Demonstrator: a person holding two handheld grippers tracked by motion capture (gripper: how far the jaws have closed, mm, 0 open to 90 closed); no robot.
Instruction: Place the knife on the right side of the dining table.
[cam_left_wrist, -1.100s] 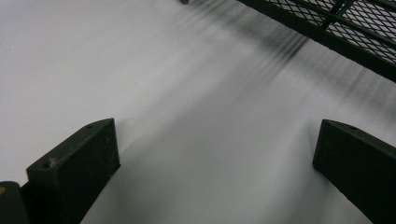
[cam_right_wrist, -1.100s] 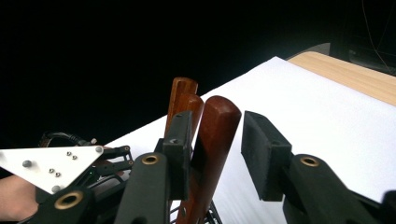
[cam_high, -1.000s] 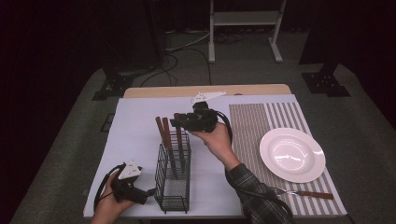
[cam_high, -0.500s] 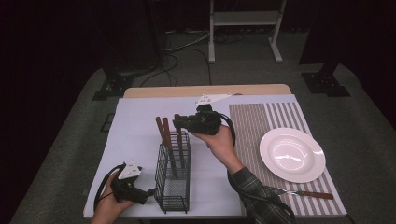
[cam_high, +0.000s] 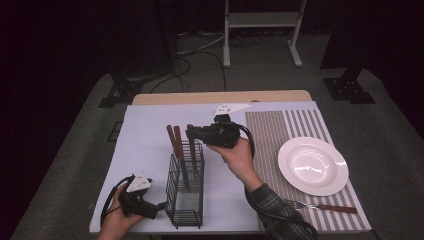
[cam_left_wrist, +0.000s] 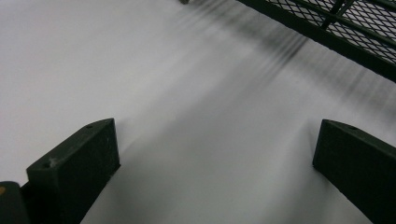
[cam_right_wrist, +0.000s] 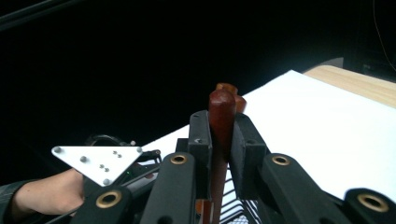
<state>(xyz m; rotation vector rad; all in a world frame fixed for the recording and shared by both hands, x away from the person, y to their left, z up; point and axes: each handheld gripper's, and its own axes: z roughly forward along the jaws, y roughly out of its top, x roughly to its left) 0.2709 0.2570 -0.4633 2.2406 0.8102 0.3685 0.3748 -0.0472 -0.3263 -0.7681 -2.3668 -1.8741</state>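
Black wire mesh forms the upright cutlery basket (cam_high: 185, 192) standing at the lower centre of the high view, on the white sheet (cam_high: 150, 135) that covers the left part of the worktop (cam_high: 220, 96). Wooden-handled utensils rise from its top; what kind they are is hidden inside the mesh. The right gripper (cam_high: 196, 133), held in the person's right hand (cam_high: 236, 155), sits at the centre of the frame just above the basket's far end. In the right gripper view its jaws are pressed together on a reddish-brown handle (cam_right_wrist: 220, 116) that stands upright between them, with a second handle (cam_right_wrist: 232, 93) just behind it. Two more handles (cam_high: 175, 140) lean side by side to the left of the held one in the high view.

At the lower left, the left gripper (cam_high: 159, 205) rests low beside the basket's near end, held in the left hand (cam_high: 117, 220). Its jaws stand wide apart over bare white sheet, with the basket's mesh wall (cam_left_wrist: 345, 28) crossing the upper right of its own view.

On the striped mat (cam_high: 280, 131) at the right lie a white plate (cam_high: 313, 166) and, near the lower right edge, probably a fork (cam_high: 325, 206) with a wooden handle
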